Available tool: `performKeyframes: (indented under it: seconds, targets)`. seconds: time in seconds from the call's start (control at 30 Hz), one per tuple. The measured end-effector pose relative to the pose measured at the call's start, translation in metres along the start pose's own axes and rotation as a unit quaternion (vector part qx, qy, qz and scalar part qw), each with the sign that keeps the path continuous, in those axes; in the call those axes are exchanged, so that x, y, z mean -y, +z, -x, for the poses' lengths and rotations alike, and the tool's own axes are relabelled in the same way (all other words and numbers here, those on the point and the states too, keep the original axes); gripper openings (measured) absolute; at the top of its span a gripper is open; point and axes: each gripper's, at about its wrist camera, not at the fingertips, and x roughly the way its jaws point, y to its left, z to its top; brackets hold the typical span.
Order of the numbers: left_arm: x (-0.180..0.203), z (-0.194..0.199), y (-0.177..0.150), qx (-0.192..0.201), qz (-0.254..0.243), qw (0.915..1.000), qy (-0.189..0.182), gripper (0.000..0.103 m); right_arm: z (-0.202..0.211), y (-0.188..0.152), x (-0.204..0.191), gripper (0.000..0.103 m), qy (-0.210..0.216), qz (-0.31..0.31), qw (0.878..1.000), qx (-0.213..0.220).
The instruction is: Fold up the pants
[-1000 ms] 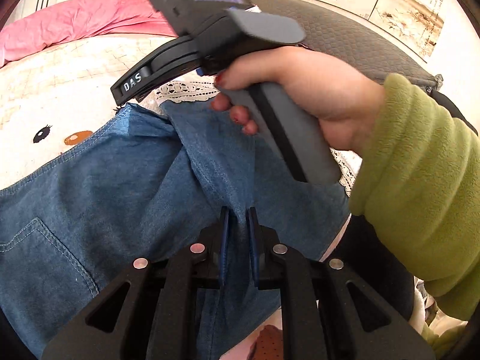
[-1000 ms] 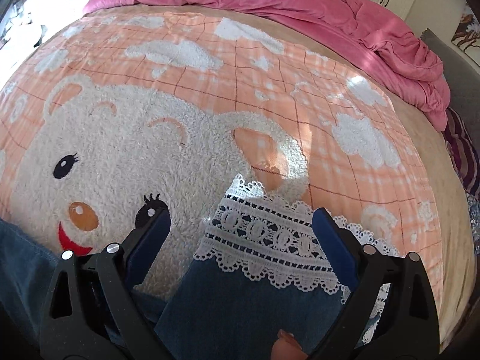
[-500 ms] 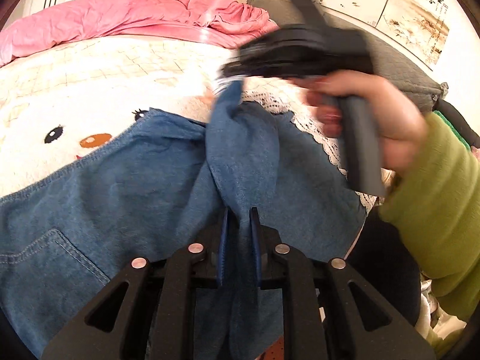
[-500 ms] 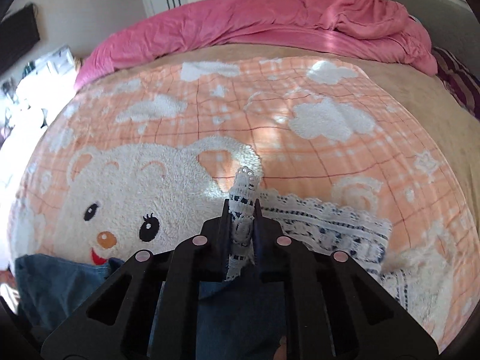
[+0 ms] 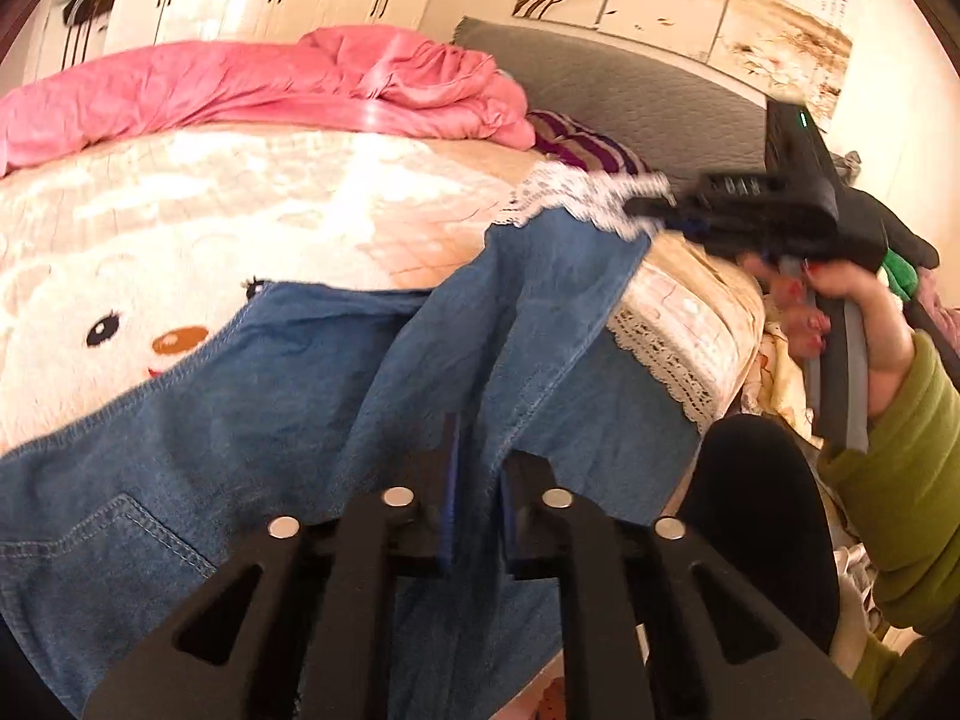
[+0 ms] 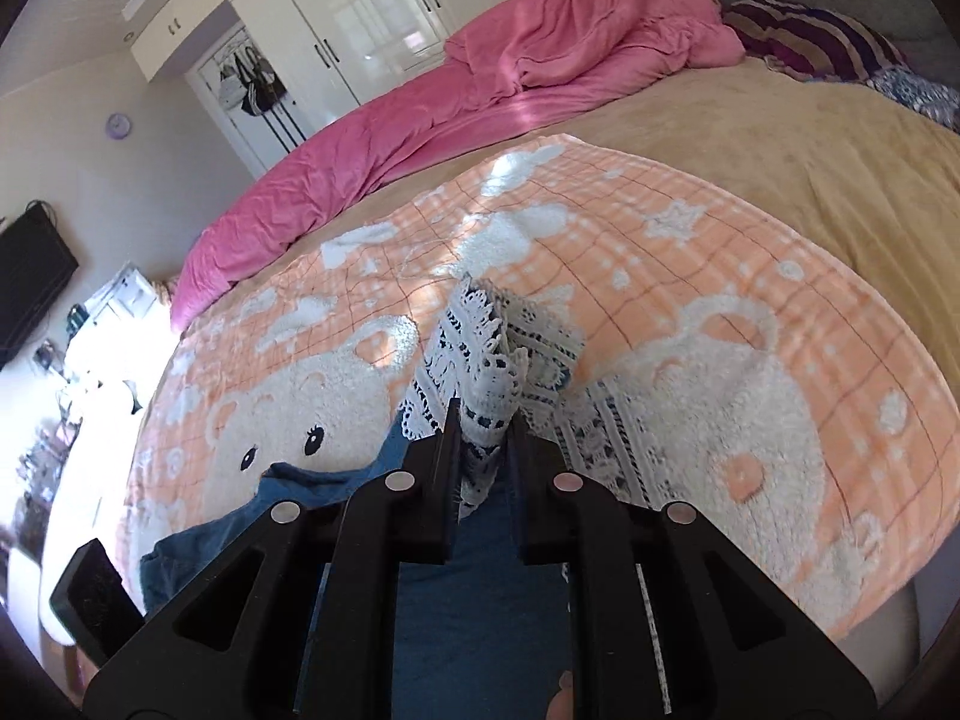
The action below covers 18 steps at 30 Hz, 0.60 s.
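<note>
The left gripper (image 5: 477, 480) is clamping a fold of the blue denim pants (image 5: 252, 420) at the near edge of the bed (image 6: 750, 180), while the right gripper (image 6: 485, 450) is pinching the lace cuff (image 6: 480, 360) and holding that leg up. The leg is running from near left to far right between them, the rest lying rumpled to the left on the bear blanket (image 6: 690, 312).

Left wrist: looked close along its fingers — toward headboard (image 5: 630, 96).
Right wrist: faced wardrobe (image 6: 360, 18).
Shared: bear blanket (image 5: 180, 228) — pants (image 5: 252, 396).
</note>
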Motion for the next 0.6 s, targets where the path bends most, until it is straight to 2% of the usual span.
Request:
performKeyframes:
  seconds: [0.13,0.5,0.53,0.6]
  targets:
    - [0.005,0.003,0.002,0.000,-0.018,0.9998,-0.002,0.010,0.022,-0.024,0.028,0.007,0.009,-0.049,0.999,0.005]
    - [0.016,0.012,-0.006,-0.008,-0.039,0.9992,0.000,0.010,0.031,-0.076,0.056,0.010,-0.009,-0.071,0.996,-0.046]
    - [0.019,0.012,-0.008,-0.010,-0.046,0.9989,0.003,0.010,0.031,-0.078,0.057,0.013,-0.013,-0.071,0.996,-0.051]
    - [0.024,0.013,-0.011,-0.011,-0.057,0.9982,0.015,0.010,0.031,-0.081,0.059,0.033,-0.022,-0.072,0.996,-0.056]
